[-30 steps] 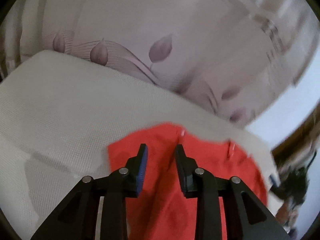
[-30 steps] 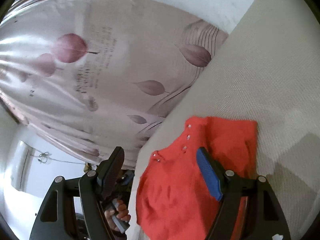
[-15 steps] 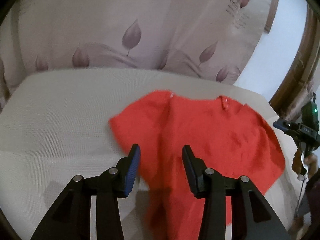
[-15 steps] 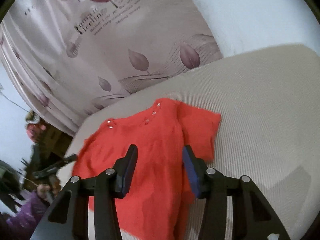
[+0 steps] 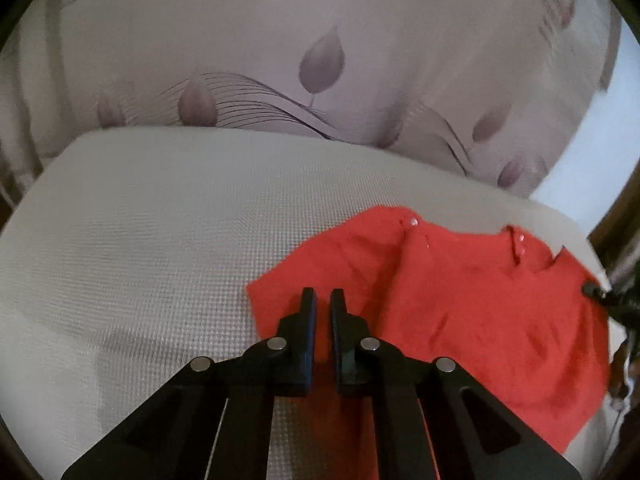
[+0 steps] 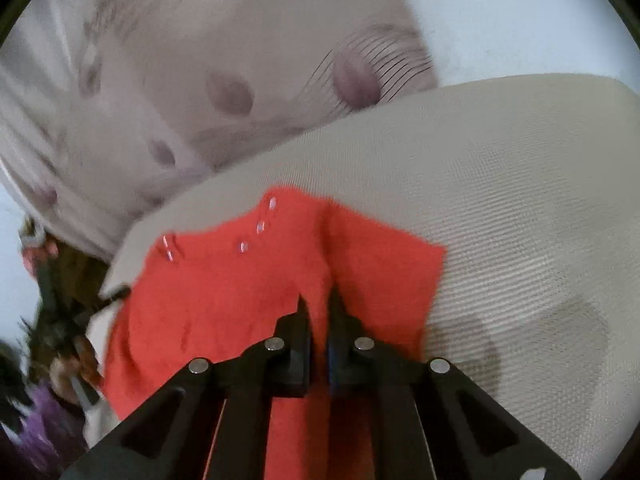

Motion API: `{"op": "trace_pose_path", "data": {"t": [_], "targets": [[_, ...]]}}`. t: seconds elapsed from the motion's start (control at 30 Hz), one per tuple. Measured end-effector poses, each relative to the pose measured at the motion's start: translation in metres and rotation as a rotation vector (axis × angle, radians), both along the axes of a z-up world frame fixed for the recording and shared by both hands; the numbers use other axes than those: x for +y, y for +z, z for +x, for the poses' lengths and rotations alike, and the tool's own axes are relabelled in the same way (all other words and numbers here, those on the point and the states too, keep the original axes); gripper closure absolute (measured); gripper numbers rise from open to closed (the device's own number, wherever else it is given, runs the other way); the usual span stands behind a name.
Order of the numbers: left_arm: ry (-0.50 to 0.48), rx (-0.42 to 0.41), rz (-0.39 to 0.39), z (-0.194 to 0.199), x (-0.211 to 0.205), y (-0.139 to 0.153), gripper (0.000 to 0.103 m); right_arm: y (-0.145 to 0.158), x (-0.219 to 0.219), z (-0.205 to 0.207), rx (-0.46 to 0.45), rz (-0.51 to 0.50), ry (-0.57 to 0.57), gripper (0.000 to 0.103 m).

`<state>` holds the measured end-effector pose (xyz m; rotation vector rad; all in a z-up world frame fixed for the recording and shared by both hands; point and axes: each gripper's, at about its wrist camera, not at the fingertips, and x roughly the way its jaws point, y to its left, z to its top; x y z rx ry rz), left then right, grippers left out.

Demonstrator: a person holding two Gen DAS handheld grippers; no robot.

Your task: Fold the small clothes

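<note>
A small red garment (image 5: 460, 304) with snap buttons at the neck lies flat on a beige woven tabletop (image 5: 152, 240). In the left wrist view my left gripper (image 5: 322, 296) is shut, its tips pinching the red cloth at the lower edge of the left sleeve. In the right wrist view the garment (image 6: 224, 292) fills the middle. There my right gripper (image 6: 318, 304) is shut on a raised ridge of cloth where the sleeve meets the body. Where the garment reaches the table's corner, part of it is hidden.
A pale curtain (image 5: 320, 60) with a purple leaf print hangs right behind the table. The table's corner (image 6: 120, 276) is near the garment, with a dark tool and a hand (image 6: 80, 364) blurred beyond it. Bare beige tabletop (image 6: 520, 220) stretches right of the garment.
Both grippers stood open over the garment in the earlier frames; now both have closed onto the red cloth. The left one has dropped closer to the sleeve, and the right view has rolled.
</note>
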<state>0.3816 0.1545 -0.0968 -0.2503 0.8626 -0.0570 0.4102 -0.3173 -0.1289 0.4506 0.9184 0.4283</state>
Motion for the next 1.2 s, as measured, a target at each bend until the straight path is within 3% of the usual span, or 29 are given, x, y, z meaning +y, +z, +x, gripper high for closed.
{"op": "trace_pose_path", "data": {"t": [0.13,0.27,0.4,0.5,0.57,0.67,0.8,0.93,1.03,1.1,1.17,1.2], "targets": [[-0.014,0.022,0.047,-0.004,-0.003,-0.013,0.096,-0.015,0.002,0.003,0.023,-0.047,0.022,0.098],[0.012,0.024,0.005,-0.005,0.003,-0.009,0.096,-0.016,-0.019,0.003,0.032,0.123,-0.005,0.090],[-0.058,0.048,-0.039,-0.006,0.005,0.000,0.094,-0.001,-0.035,-0.014,-0.029,0.160,-0.059,0.086],[-0.120,0.064,-0.061,-0.006,0.003,0.003,0.086,0.011,-0.029,-0.023,-0.063,0.109,-0.037,0.082],[-0.159,0.074,-0.055,-0.003,-0.004,0.004,0.069,0.014,-0.015,-0.022,-0.069,0.032,-0.011,0.080],[-0.197,0.072,0.017,0.001,-0.020,0.005,0.052,0.010,0.007,-0.018,-0.062,-0.051,0.027,0.080],[-0.210,0.083,0.049,0.011,-0.029,0.004,0.050,-0.001,0.027,-0.016,-0.078,-0.156,0.039,0.081],[-0.193,0.004,-0.017,0.003,-0.018,0.026,0.049,-0.005,0.028,-0.018,-0.085,-0.149,0.040,0.081],[-0.211,0.010,-0.049,0.003,-0.017,0.033,0.043,-0.009,0.023,-0.015,-0.064,-0.102,0.045,0.081],[-0.231,0.036,0.003,0.007,-0.026,0.030,0.042,-0.011,0.019,-0.014,-0.054,-0.065,0.042,0.081],[-0.242,0.062,0.133,0.013,-0.042,0.022,0.041,-0.013,0.014,-0.014,-0.044,-0.037,0.030,0.082],[-0.243,0.078,0.159,0.016,-0.047,0.017,0.041,-0.013,0.013,-0.014,-0.043,-0.030,0.025,0.083]]}}
